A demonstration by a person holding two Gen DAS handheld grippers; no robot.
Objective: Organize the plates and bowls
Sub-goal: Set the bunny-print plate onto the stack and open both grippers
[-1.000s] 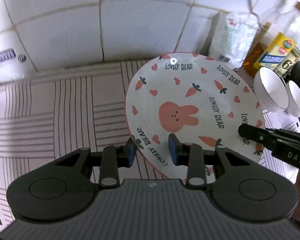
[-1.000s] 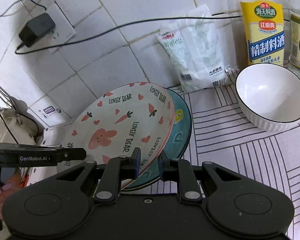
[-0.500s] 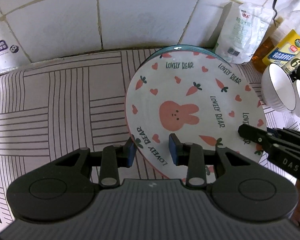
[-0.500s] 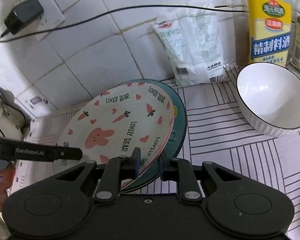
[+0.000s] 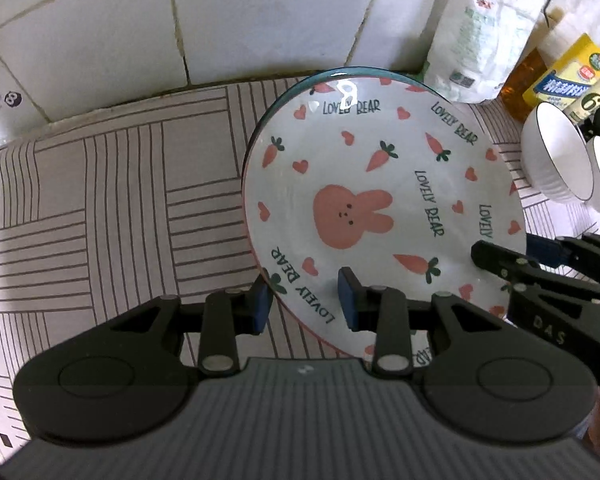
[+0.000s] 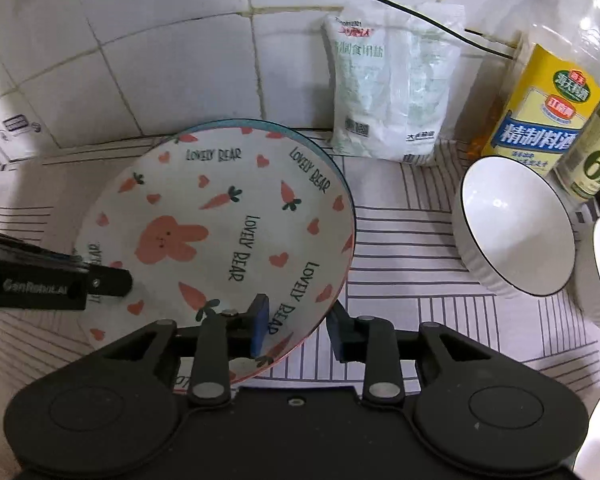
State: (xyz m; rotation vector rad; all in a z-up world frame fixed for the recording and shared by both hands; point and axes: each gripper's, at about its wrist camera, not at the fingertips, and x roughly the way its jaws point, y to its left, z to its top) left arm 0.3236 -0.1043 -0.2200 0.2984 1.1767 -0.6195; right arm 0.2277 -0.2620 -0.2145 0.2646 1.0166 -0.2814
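The rabbit plate (image 5: 384, 184) lies on a teal plate (image 5: 352, 71) on the striped desk (image 5: 112, 200) against the tiled wall. The left gripper (image 5: 305, 302) straddles its rim at about 7 o'clock; whether the pads press on it I cannot tell. The right gripper (image 6: 296, 326) straddles the rim at about 5 o'clock, jaws opening, pads clear of the rim. Two white bowls (image 6: 512, 232) stand at 3 o'clock of the plates, near a salt bag (image 6: 388, 88) and bottles (image 6: 548, 108).
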